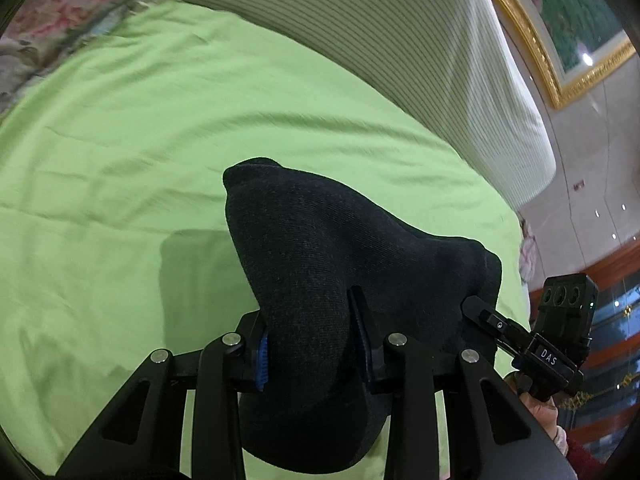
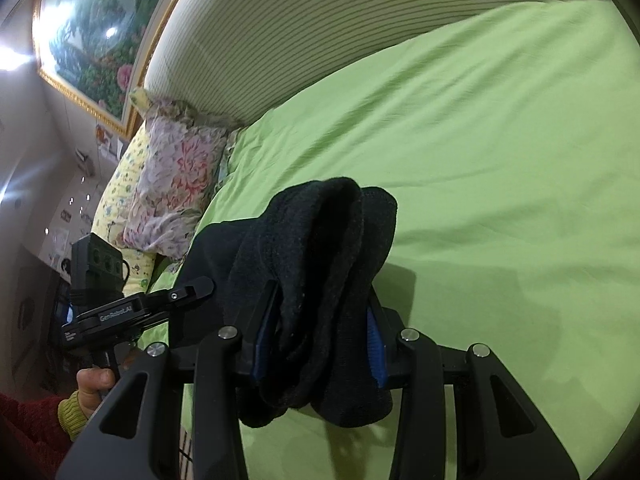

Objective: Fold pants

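The dark charcoal pants hang bunched above a light green bed sheet. My left gripper is shut on a thick fold of them, blue pads pressing both sides. The right gripper shows at the right of that view, holding the cloth's other end. In the right wrist view my right gripper is shut on a doubled wad of the pants. The left gripper shows at the left there, held by a hand. Both grippers hold the pants lifted off the bed.
A striped padded headboard curves behind the bed. Floral pillows lie at the head end. A gold-framed flower painting hangs on the wall. The green sheet spreads wide beneath the pants.
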Tool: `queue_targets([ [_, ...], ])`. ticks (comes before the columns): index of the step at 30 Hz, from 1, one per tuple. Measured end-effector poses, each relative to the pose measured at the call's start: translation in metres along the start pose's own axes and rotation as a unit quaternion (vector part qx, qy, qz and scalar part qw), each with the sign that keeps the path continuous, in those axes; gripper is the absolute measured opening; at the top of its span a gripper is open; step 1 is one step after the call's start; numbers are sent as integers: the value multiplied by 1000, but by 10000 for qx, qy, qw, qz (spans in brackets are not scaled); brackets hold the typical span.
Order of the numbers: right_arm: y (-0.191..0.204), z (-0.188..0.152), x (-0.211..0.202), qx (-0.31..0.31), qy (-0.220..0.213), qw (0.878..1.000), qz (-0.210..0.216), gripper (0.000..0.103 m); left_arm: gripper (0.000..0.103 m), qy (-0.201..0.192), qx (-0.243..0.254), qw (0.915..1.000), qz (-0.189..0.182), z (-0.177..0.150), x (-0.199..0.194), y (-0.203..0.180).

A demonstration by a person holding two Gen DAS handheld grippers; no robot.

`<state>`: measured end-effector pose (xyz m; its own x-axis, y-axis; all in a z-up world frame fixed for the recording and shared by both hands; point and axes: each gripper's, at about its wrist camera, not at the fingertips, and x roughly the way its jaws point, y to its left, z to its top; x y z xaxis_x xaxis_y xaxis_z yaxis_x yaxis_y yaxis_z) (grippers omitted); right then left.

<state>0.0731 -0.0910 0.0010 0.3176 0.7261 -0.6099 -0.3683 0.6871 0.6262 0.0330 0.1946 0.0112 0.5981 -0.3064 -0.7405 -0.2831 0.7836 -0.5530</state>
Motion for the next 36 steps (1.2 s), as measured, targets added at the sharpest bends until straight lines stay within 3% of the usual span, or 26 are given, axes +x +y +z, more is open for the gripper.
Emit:
queue_targets([
  [9,32,31,73,-360,314,9989,18,41,33,-296,-215,9985,398,35,-12,54],
  [14,37,33,103,-429,565,9974,-139,43,34,-177,-313,9978,554,40,1,74],
  [17,35,32,107,-444,585,9968,-304,50,37,-169,-338,9979,534,35,4,78],
  [21,27,33,106,-423,582,9962,-483,54,49,-194,-395,9974,565,30,5,84],
  [24,23,33,104,-447,544,9956,-615,60,61,-263,-347,9963,743,28,5,83],
  [29,24,27,103,-725,433,9915,-989,73,71,-304,-266,9945,968,23,7,83],
  [36,36,23,91,-1009,215,9877,-1177,75,74,-364,-217,9919,1198,16,0,76],
])
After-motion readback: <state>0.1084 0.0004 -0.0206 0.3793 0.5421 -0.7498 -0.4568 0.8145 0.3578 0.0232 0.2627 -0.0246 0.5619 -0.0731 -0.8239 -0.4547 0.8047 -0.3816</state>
